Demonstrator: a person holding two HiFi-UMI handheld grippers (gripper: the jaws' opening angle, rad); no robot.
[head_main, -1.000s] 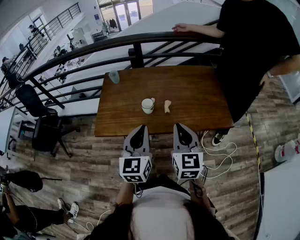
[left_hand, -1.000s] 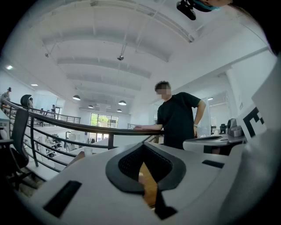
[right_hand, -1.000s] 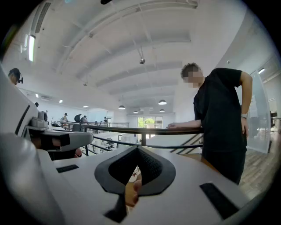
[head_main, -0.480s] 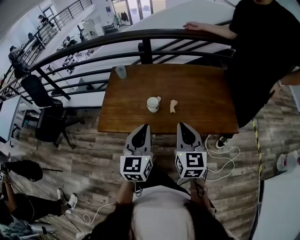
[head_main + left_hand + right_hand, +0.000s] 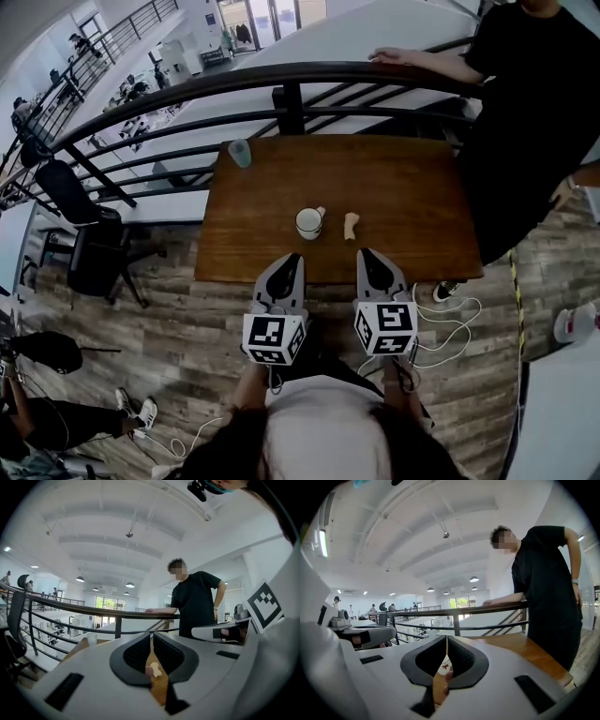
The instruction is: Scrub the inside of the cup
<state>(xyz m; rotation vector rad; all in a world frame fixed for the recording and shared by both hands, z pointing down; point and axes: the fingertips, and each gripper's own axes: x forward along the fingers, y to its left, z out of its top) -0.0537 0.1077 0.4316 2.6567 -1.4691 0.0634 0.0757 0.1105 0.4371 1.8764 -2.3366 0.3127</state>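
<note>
Head view: The left tongs [image 5: 289, 259] and right tongs [image 5: 367, 253] are held side by side at the near edge of the wooden tabotop [image 5: 412, 187], both pointing toward it. The white cup [image 5: 309, 223] stands upright near the middle of the tabletop, ahead of the left tongs and apart from both. A small beige object [image 5: 351, 225] lies just to the cup's right. A pale green tumbler [image 5: 240, 153] stands at the far left corner. A person in black [image 5: 534, 112] leans on the railing [image 5: 281, 75] beyond.

Left gripper view: The left tongs [image 5: 151, 638] are clenched, with nothing between the jaws.

Right gripper view: The right tongs [image 5: 447, 644] are clenched and empty. The cup [image 5: 443, 665] shows through the slit, farther off.
</note>
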